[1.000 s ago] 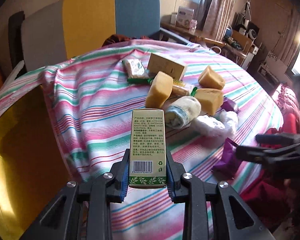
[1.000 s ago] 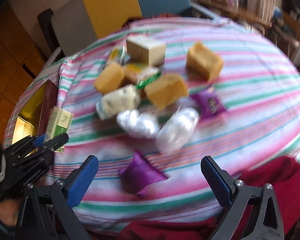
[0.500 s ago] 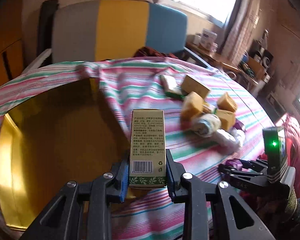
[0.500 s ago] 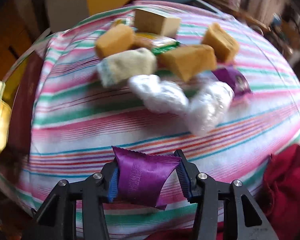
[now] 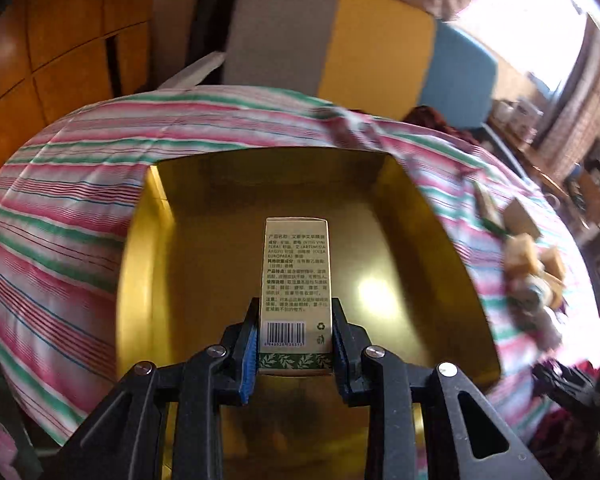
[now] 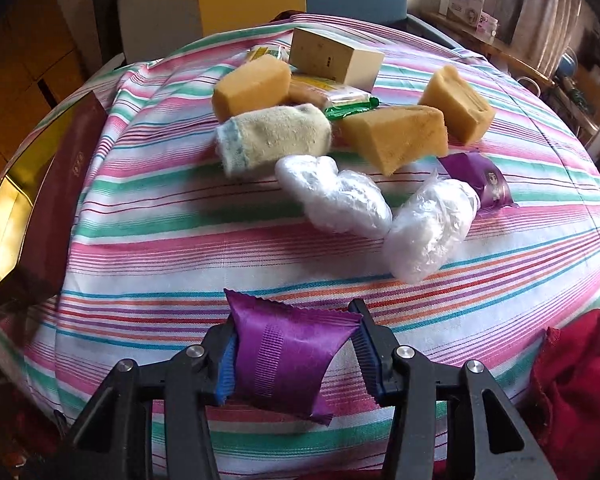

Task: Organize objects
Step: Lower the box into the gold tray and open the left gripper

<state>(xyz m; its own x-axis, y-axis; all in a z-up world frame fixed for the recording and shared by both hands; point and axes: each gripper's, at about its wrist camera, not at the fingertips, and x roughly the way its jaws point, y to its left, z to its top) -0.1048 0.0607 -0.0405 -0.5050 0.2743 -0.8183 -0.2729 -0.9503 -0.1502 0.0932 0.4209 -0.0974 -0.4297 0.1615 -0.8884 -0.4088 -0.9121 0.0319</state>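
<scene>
Two things are held at this moment, one per gripper. The left gripper (image 5: 295, 354) has its jaws clenched on a slim green carton (image 5: 297, 288), gripped at its barcode end with the printed panel facing the camera; the carton's far end reaches out over the gold-lined box (image 5: 432, 240) that fills the view beyond the jaws. The right gripper (image 6: 296, 354) has its jaws clamped on a purple foil sachet (image 6: 284, 352), pinching its two sides just above the striped cloth (image 6: 172, 240).

Only the left wrist view shows the box's shiny interior; the right wrist view shows just its maroon outer wall, far off to the left of the jaws. Only the right wrist view shows clearly the pile ahead of the jaws: three yellow sponges (image 6: 396, 136), a rolled sock (image 6: 272, 136), two crumpled plastic wads (image 6: 336, 196), a second purple sachet (image 6: 488, 184), a tan carton (image 6: 336, 58).

A second ago the right jaws stood wide with the sachet lying loose between them, and the carton hung over the cloth facing the pile, the box only at the left edge.
</scene>
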